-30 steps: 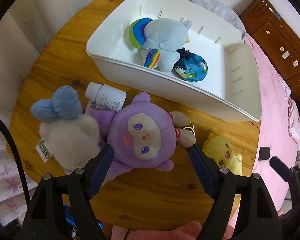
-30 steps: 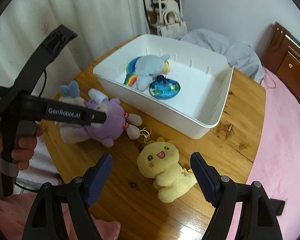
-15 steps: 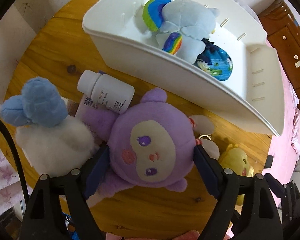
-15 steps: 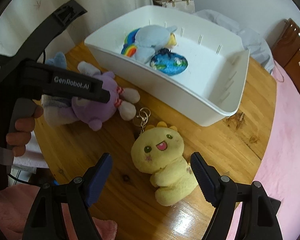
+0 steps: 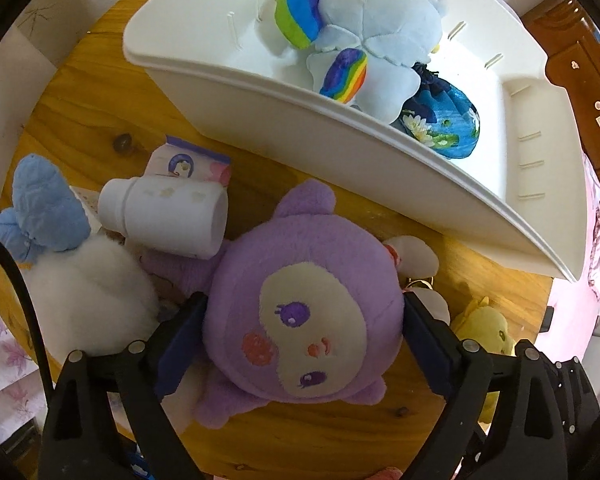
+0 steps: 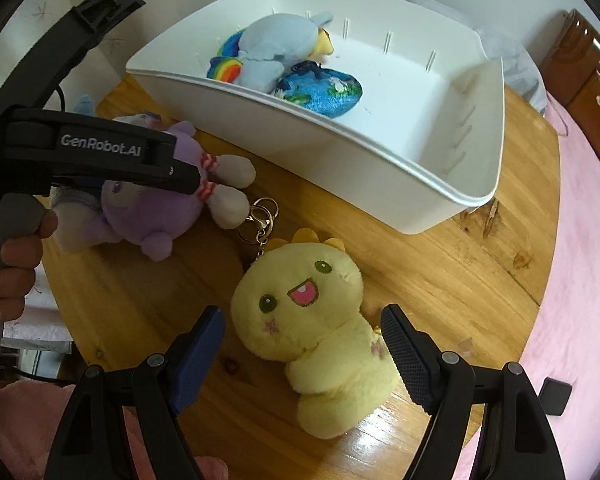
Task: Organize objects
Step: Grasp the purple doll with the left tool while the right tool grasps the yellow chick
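Observation:
A purple plush [image 5: 304,312] lies face up on the round wooden table [image 5: 80,92]. My left gripper [image 5: 304,320] has its blue pads against both sides of the plush's head; it also shows in the right wrist view [image 6: 172,176], over the purple plush [image 6: 148,216]. A yellow plush [image 6: 312,320] lies on the table with its body between the open fingers of my right gripper [image 6: 304,344], not touched. A white bin [image 6: 420,168] behind holds a blue rainbow plush [image 6: 276,44] and a blue pouch [image 6: 320,92].
A white bottle [image 5: 168,216], a small printed packet [image 5: 188,164] and a white plush with a blue bow [image 5: 80,280] lie left of the purple plush. A keyring [image 6: 260,216] lies between the two plushes. A pink bed [image 6: 580,240] is at the right.
My left gripper has moved forward around the purple plush and closed onto its head. My right gripper has come closer to the yellow plush, which now sits between its fingers.

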{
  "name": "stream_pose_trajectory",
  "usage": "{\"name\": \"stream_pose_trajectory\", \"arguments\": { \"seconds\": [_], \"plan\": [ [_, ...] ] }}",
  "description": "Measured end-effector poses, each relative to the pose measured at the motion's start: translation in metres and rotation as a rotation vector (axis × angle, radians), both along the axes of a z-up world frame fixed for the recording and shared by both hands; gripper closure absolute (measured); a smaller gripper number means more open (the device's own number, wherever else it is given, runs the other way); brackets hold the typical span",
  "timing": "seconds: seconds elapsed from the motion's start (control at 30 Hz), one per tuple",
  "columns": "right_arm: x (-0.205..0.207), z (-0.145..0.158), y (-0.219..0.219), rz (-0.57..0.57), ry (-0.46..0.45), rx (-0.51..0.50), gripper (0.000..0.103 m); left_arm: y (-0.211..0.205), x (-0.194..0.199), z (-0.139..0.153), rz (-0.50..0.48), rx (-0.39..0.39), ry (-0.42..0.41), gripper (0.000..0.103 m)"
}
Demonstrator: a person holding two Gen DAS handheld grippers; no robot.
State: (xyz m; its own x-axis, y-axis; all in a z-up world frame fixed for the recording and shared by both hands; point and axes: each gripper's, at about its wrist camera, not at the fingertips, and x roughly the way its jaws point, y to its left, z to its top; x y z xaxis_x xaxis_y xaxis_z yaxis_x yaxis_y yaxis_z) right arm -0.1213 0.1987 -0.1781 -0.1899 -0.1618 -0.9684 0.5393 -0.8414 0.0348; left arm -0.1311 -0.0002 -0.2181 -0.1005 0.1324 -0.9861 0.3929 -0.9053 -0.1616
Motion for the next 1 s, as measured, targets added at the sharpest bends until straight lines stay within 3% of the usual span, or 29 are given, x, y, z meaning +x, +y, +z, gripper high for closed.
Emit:
{"name": "stream_pose_trajectory", "arguments": {
  "seconds": [0.9,1.0],
  "plan": [
    [0.004,-0.024,-0.012,0.052,-0.011,0.032,0.022,0.02,0.006,-0.002,-0.068,-0.037,-0.049,0.005],
    [0.005,-0.022,-0.011,0.049,-0.006,0.03,0.029,0.02,0.008,-0.001,-0.061,-0.037,-0.05,0.005]
  ]
}}
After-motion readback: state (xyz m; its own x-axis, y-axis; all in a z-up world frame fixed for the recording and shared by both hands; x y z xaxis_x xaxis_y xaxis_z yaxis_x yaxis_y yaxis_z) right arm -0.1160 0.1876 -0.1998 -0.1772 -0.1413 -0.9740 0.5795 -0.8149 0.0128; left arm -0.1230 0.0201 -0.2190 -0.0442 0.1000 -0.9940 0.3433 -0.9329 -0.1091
